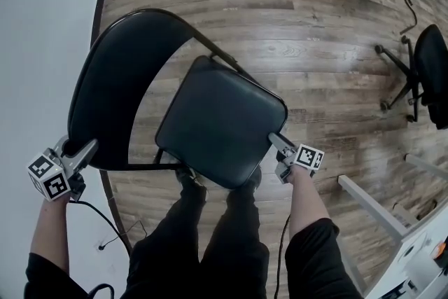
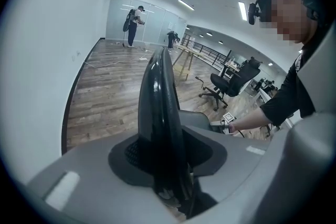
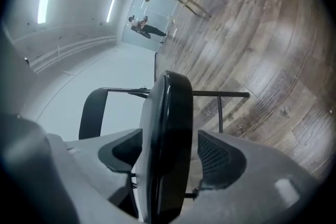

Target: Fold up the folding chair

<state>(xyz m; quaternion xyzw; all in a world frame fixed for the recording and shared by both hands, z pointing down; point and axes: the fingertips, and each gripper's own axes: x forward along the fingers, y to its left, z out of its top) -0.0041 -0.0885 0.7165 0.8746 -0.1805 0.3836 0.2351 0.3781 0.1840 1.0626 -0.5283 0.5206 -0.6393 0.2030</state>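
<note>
Pinching the backrest (image 1: 105, 80) edge with fingers (image 2: 123, 153) of the left gripper (image 1: 85, 149). Straddling the seat (image 1: 220, 119) corner with fingers (image 3: 223, 157) of the right gripper (image 1: 275, 141), spread and not gripping. Chair open on the floor (image 1: 294, 38) beside the wall (image 1: 42, 24). Risk of slipping off the seat while tipping it up, letting it drop back. Legs (image 1: 210, 241) close against the seat front, cable (image 1: 106, 217) alongside, office chair (image 1: 427, 73) well apart.

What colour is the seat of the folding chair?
The seat is black and a bit shiny. It shows best in the head view.
</note>
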